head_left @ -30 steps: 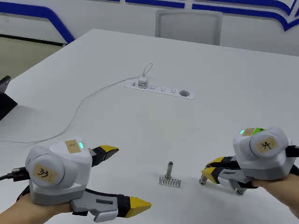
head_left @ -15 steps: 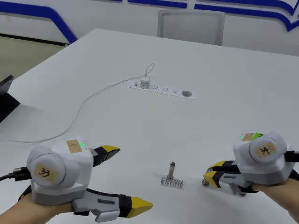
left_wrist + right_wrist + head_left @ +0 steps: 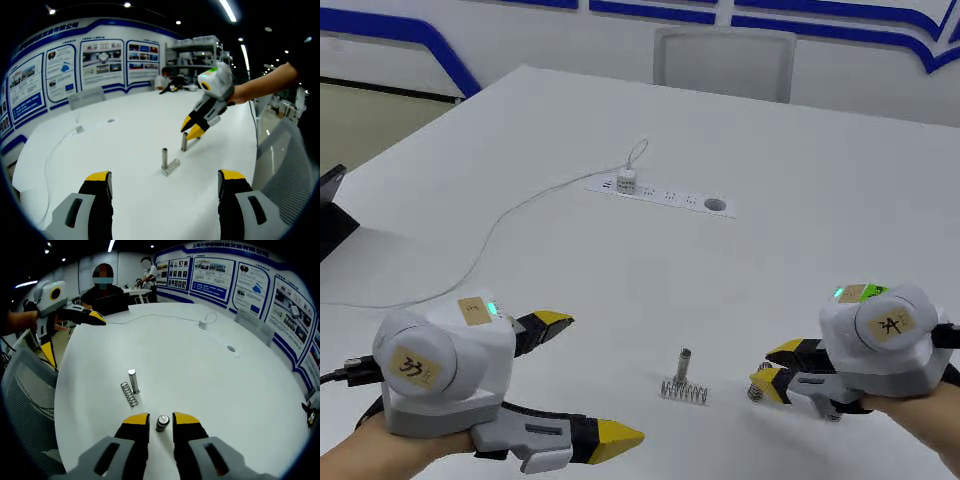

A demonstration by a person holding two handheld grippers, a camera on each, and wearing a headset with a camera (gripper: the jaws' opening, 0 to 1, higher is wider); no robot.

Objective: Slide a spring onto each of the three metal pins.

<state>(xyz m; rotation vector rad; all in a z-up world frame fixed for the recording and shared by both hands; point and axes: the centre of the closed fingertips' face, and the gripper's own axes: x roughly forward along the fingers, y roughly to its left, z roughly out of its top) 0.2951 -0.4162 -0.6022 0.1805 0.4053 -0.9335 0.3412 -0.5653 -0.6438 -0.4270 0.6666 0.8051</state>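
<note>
Right gripper view: my right gripper [image 3: 161, 418] pinches a sprung pin [image 3: 162, 423] upright on the table [image 3: 225, 390]. Beyond it a bare pin [image 3: 132, 380] stands, a loose spring [image 3: 129, 393] lying just beside. My left gripper [image 3: 164, 175] is spread wide.

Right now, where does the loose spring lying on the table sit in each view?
Head view: spring, bottom centre.
Left gripper view: spring just below centre, ahead of the jaws.
Right gripper view: spring left of centre, above the jaws.
Shared landmark: the bare upright pin beside it.
</note>
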